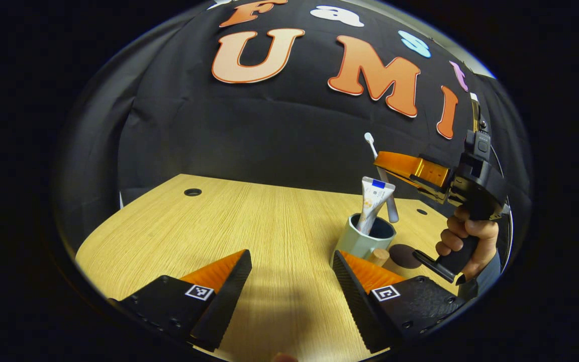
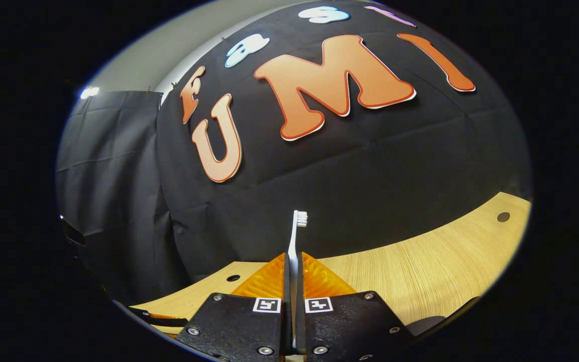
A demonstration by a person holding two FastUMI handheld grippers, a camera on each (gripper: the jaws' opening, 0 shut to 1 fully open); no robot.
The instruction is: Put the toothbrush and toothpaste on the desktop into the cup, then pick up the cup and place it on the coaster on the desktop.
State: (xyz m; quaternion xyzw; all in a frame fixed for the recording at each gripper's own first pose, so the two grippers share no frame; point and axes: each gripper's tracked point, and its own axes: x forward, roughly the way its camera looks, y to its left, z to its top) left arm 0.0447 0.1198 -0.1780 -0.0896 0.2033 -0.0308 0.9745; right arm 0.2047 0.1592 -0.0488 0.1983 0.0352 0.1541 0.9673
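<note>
The left tongs (image 1: pixel 292 271) stand spread wide above the bare tabletop (image 1: pixel 249 221), gripping nothing. Just beyond their right finger stands the cup (image 1: pixel 362 240), with the toothpaste (image 1: pixel 374 203) leaning upright inside it; a dark round coaster (image 1: pixel 404 255) lies just beside the cup. Farther off, the right tongs (image 2: pixel 293 274) are pressed together on the toothbrush (image 2: pixel 295 236), its bristled head up, its lower end over the cup's mouth.
</note>
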